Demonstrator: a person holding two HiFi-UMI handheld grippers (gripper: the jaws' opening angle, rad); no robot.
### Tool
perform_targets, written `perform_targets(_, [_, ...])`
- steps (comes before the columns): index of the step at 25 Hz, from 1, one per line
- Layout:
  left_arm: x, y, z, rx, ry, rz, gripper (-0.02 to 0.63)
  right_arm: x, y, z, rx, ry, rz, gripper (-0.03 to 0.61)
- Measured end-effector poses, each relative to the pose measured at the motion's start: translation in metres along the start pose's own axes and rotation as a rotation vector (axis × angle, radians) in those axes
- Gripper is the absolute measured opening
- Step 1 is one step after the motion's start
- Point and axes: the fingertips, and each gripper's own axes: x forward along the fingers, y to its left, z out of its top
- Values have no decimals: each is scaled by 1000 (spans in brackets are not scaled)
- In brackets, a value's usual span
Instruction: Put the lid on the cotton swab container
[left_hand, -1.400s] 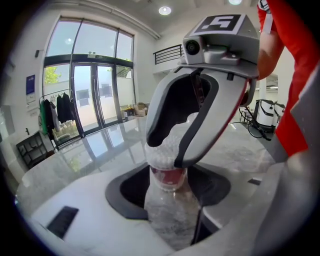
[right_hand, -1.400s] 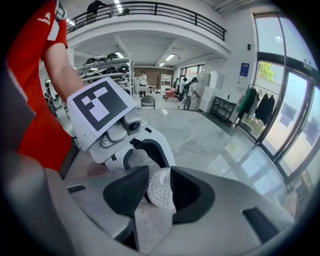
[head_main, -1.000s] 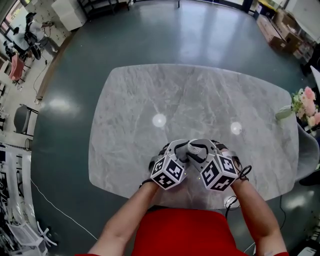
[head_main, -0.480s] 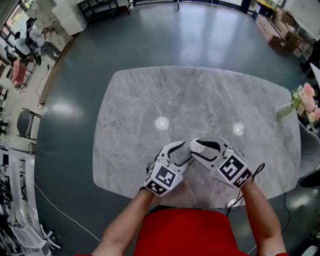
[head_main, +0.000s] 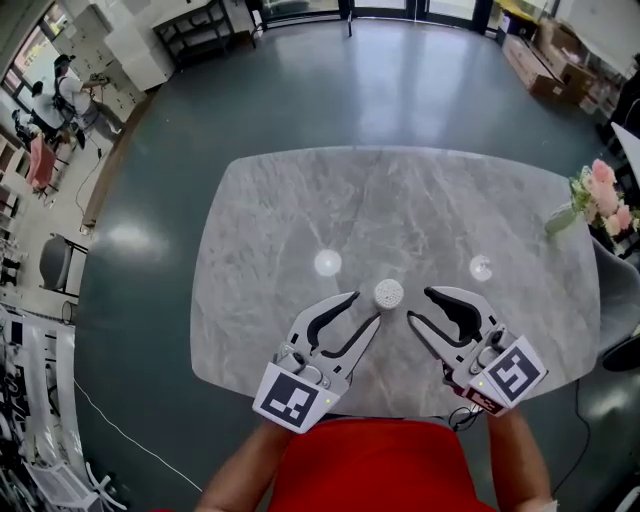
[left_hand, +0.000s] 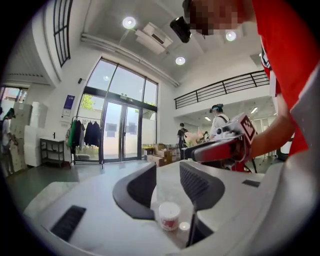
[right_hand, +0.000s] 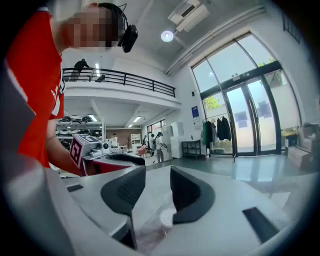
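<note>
A small white round cotton swab container (head_main: 388, 293) stands upright on the marble table (head_main: 400, 200); its top looks dotted, and I cannot tell whether a lid is on it. My left gripper (head_main: 365, 307) hangs just to its left, jaws apart and empty after just closing somewhat. My right gripper (head_main: 419, 305) hangs just to its right, jaws apart and empty after just opening. Both are clear of the container. In the left gripper view the container (left_hand: 169, 216) shows a red label, low beyond the left gripper (left_hand: 168, 172). It also shows in the right gripper view as a white container (right_hand: 165, 220) below the right gripper (right_hand: 157, 172).
A vase of pink flowers (head_main: 600, 195) stands at the table's right edge. Two bright ceiling-light reflections (head_main: 327, 263) lie on the marble. My red-shirted body (head_main: 370, 465) is at the near edge, with dark floor all round the table.
Both grippers were pressed together over the container, hiding it. They have since lifted, tilted up and drawn apart, leaving the container standing uncovered between them.
</note>
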Motion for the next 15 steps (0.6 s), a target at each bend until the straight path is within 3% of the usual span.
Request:
perform_targets(3, [-13, -1, 16, 38, -19, 29, 128, -16, 7, 9, 5, -50, -17, 170])
perform_targets(9, [-29, -10, 31, 112, -58, 59, 36, -35, 20, 11, -5, -91, -47, 90])
perform_targets(15, [-38, -21, 26, 120, -34, 71, 18, -44, 26, 14, -33, -122, -84, 8])
